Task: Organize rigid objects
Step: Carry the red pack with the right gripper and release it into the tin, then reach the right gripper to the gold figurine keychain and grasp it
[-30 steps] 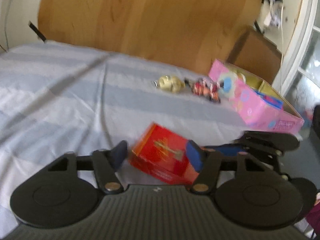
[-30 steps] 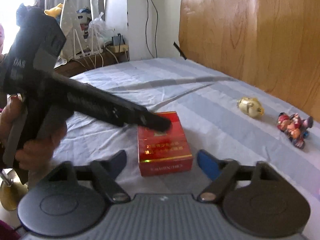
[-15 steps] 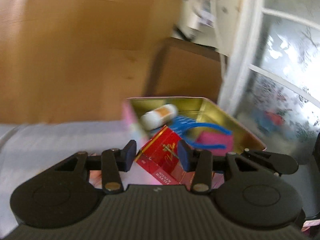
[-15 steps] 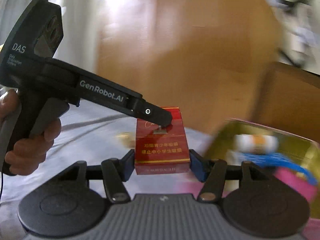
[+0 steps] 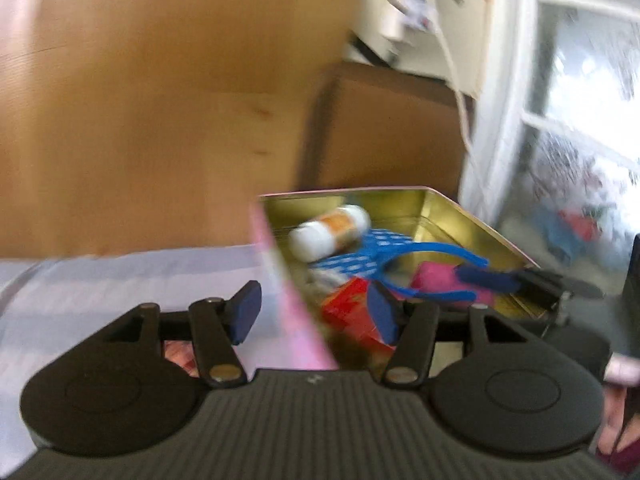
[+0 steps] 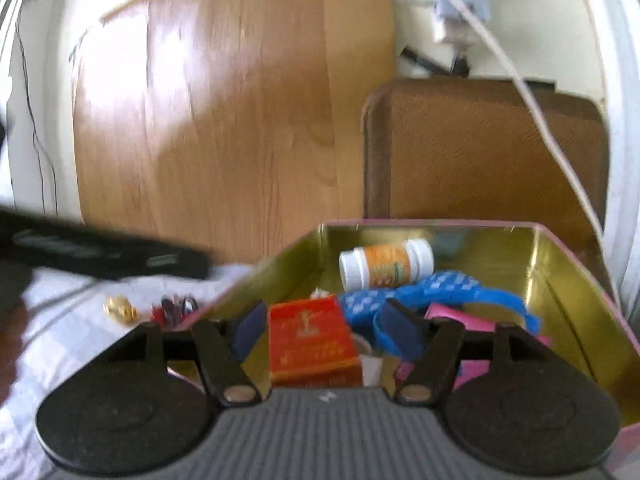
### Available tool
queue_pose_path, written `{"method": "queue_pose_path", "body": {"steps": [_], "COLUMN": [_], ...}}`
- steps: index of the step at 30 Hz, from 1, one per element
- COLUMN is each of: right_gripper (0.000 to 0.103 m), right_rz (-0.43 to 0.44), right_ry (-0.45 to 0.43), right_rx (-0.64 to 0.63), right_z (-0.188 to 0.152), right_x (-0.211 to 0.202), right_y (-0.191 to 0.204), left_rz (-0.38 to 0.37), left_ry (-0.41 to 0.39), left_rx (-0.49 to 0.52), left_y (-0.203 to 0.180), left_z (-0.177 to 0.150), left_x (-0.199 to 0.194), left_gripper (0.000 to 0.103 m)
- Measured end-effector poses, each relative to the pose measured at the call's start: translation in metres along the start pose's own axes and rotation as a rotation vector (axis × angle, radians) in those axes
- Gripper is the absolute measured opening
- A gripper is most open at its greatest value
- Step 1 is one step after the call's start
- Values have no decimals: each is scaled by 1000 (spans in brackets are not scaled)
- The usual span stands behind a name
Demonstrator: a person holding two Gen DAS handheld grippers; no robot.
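Red cardboard cigarette pack (image 6: 312, 340) lies in gold-lined pink tin box (image 6: 568, 276), gold print too blurred to read. Right gripper (image 6: 324, 330) jaws just opened, pads clear of pack. Left gripper (image 5: 316, 312) jaws just opened, straddling the box wall.

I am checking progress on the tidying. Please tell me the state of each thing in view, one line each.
Tin box: open, no lid on it.
Red pack: inside the tin box, between open jaws, not gripped.
White bottle: lying on its side in the tin box.
Right gripper: open, jaws just opening.
Left gripper: open, jaws just opening, astride the box's pink wall.
Two small toys: on the bed, outside.
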State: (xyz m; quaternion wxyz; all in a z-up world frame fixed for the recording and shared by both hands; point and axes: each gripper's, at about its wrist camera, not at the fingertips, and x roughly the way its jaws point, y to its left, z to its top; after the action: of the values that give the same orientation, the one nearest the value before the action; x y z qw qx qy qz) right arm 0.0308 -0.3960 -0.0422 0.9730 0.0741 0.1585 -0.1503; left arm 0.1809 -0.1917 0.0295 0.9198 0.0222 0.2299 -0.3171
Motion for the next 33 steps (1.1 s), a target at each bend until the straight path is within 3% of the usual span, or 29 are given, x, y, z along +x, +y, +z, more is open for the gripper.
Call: {"method": "queue_pose_path", "body": {"steps": [3, 8, 13, 18, 23, 28, 33], "right_gripper": [66, 66, 66, 66, 66, 66, 66], "right_rz": [27, 75, 143, 170, 164, 162, 170], "right_ry": [-62, -75, -11, 43, 37, 51, 76], "right_rx": [43, 101, 175, 107, 87, 40, 27], "right_z": [3, -4, -18, -25, -21, -17, -24], "right_x": [-19, -48, -72, -87, -103, -104, -86], "right_y": [7, 42, 88, 135, 159, 175, 180], "left_rz": [131, 334, 361, 353, 349, 376, 378], "left_ry": [-4, 52, 49, 25, 12, 2, 44], "left_rx": [-56, -129, -226, -260, -293, -292, -292], "left_y": [30, 60, 76, 85, 95, 103, 115], "left_z": [-28, -82, -119, -134, -147, -152, -154], "left_x": [-47, -111, -158, -178, -196, -201, -180], "left_gripper": [61, 61, 61, 61, 61, 61, 61]}}
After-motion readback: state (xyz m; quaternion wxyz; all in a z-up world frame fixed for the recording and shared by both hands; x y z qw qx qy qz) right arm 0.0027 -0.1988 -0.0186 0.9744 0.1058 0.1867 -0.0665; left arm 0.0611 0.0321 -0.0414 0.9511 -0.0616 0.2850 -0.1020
